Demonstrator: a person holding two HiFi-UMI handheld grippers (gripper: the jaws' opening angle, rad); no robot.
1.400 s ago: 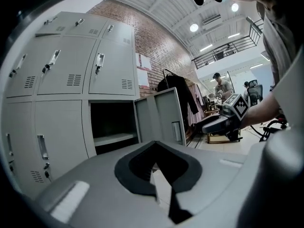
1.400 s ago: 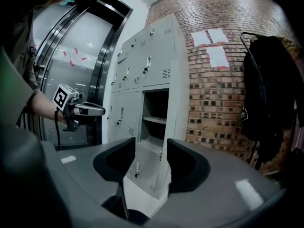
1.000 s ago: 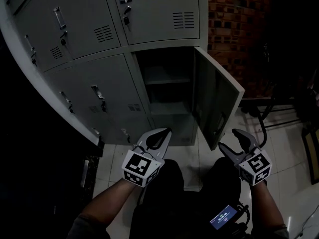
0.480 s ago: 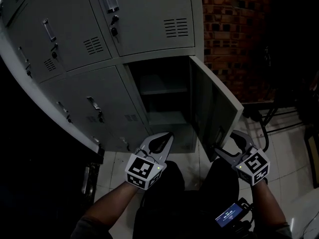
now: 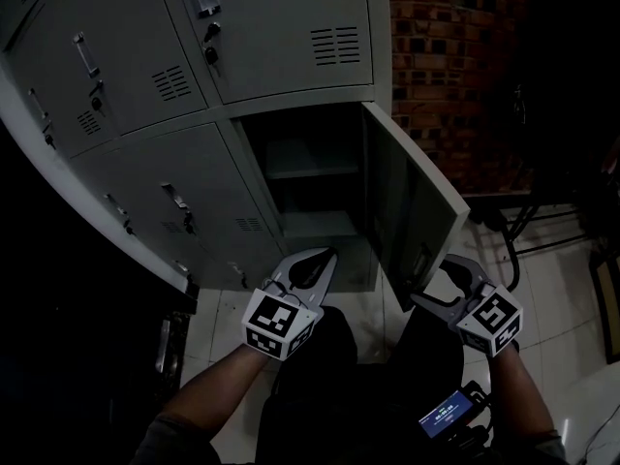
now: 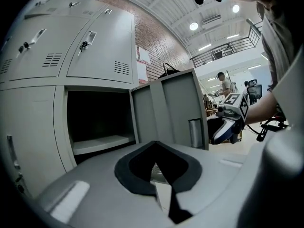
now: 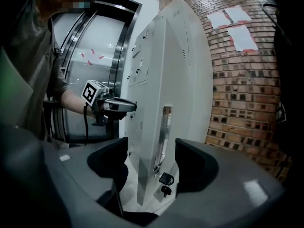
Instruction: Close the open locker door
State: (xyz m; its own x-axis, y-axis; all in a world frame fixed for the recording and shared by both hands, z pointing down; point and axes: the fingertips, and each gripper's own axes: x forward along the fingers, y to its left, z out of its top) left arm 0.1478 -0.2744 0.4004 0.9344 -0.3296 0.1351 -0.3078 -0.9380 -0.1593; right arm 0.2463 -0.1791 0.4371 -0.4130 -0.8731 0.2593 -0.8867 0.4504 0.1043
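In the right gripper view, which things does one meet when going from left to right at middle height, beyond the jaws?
Person's arm → left gripper → open locker door → brick wall.

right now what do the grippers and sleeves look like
Left gripper and right gripper: pale grey jaws, black pads, a cube of black-and-white square markers each. Black cable on the left. Short grey sleeves. The right jaws have just been opening, the locker door edge between them.
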